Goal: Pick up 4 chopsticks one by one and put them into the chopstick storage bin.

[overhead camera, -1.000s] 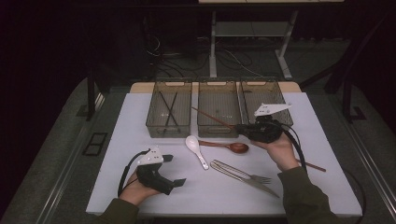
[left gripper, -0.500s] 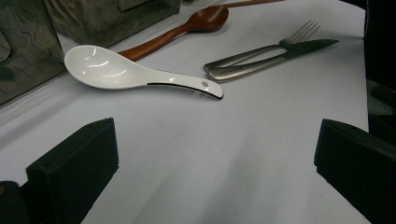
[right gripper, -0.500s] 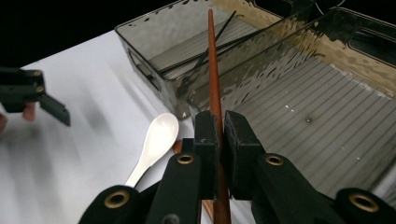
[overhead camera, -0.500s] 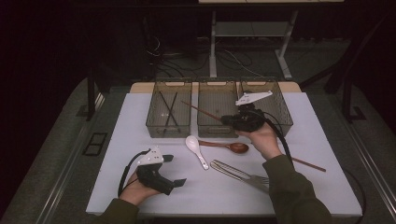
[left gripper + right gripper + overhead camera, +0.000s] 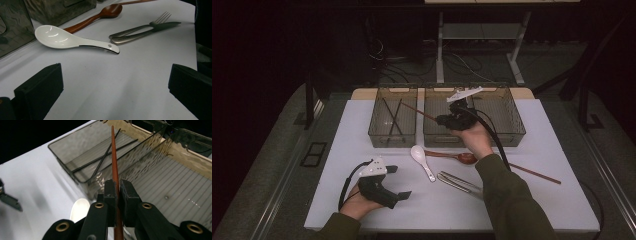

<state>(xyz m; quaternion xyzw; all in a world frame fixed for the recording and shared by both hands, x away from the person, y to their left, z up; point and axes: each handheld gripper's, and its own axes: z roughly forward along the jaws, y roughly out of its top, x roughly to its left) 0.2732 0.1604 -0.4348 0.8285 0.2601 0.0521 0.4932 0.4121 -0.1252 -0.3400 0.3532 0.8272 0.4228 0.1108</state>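
Observation:
My right gripper (image 5: 447, 120) (image 5: 117, 188) is shut on a reddish-brown chopstick (image 5: 419, 113) (image 5: 114, 160), held above the middle bin (image 5: 434, 135); its tip reaches over the left bin (image 5: 393, 132) (image 5: 72, 173), where two black chopsticks (image 5: 393, 116) (image 5: 105, 157) lie. A second reddish chopstick (image 5: 537, 174) lies on the white mat at the right. My left gripper (image 5: 399, 182) (image 5: 116, 85) rests open near the table's front left, its jaws wide apart over bare mat. Ahead of it lie a white ceramic spoon (image 5: 422, 159) (image 5: 72, 40), a wooden spoon (image 5: 452, 156) (image 5: 100, 15), and a fork with a knife (image 5: 459, 181) (image 5: 142, 31).
A third clear bin (image 5: 507, 120) stands at the back right. The white mat (image 5: 562, 150) ends near the table's front edge. A black cable (image 5: 492, 140) trails from the right gripper along the forearm. Dark floor and table legs lie beyond.
My right gripper has carried the reddish chopstick left and away from the person, from over the right bin to above the middle one. The left gripper has stayed put.

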